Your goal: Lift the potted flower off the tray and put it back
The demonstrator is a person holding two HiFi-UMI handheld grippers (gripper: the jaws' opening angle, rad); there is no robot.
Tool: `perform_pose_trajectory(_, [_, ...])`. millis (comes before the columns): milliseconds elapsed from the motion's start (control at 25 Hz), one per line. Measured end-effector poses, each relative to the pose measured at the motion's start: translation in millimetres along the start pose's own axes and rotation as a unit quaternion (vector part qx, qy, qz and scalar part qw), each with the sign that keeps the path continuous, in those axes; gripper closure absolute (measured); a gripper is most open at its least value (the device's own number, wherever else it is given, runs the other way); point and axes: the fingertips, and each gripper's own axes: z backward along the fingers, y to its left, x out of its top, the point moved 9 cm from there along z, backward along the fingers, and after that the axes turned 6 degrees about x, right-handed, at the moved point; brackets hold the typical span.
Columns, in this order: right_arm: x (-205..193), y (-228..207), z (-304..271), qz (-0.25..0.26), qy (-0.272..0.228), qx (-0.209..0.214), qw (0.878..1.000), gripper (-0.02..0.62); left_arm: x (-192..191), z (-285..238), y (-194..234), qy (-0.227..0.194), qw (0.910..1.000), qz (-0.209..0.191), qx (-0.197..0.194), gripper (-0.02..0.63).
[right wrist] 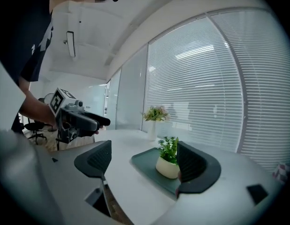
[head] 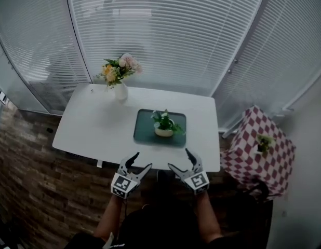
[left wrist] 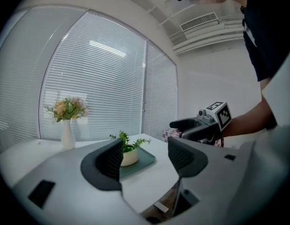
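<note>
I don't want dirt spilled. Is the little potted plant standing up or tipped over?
Upright: the green plant in its round cream pot stands on the dark green tray.

No readable text, numbers or brand names in any of your views. The closest thing is the black-and-white square codes on the marker cube (head: pixel 122 185) of your left gripper (head: pixel 141 161) and on the marker cube (head: pixel 198 181) of your right gripper (head: pixel 179 158). Those are patterns only, no characters. Each gripper view shows the other gripper's cube closer up, and again it's only a pattern. The small pale mark on the dark shirt (right wrist: pixel 33 48) in the right gripper view is too small to read.
</note>
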Motion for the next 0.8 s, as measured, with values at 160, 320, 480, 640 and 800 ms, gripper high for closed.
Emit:
perform_pose_trajectory(160, [5.4,28.8,16.8,0.006,-0.009,0.003,1.000,0.195,-0.6,23.8,-13.3,0.000,0.9997,0.017,-0.016,0.313])
perform_pose_trajectory(320, [3.0,60.5,38.1,-0.009,-0.006,-0.017,1.000,0.195,1.9,53.9,-32.0,-0.004,0.9993,0.021,-0.030,0.313])
perform_pose_trajectory(480, [12.0,83.4,53.0,-0.013,-0.012,-0.046,0.999,0.195,9.3,78.0,-47.2,-0.018,0.9993,0.014,-0.029,0.313])
perform_pose_trajectory(640, [24.9,102.8,66.1,-0.018,-0.039,-0.050,0.998,0.195,16.8,97.0,-60.0,-0.038,0.9988,0.016,-0.026,0.313])
perform_pose_trajectory(800, [38.7,113.5,76.8,-0.001,-0.060,-0.055,0.997,0.195,23.5,110.1,-63.9,-0.052,0.9985,0.009,-0.016,0.313])
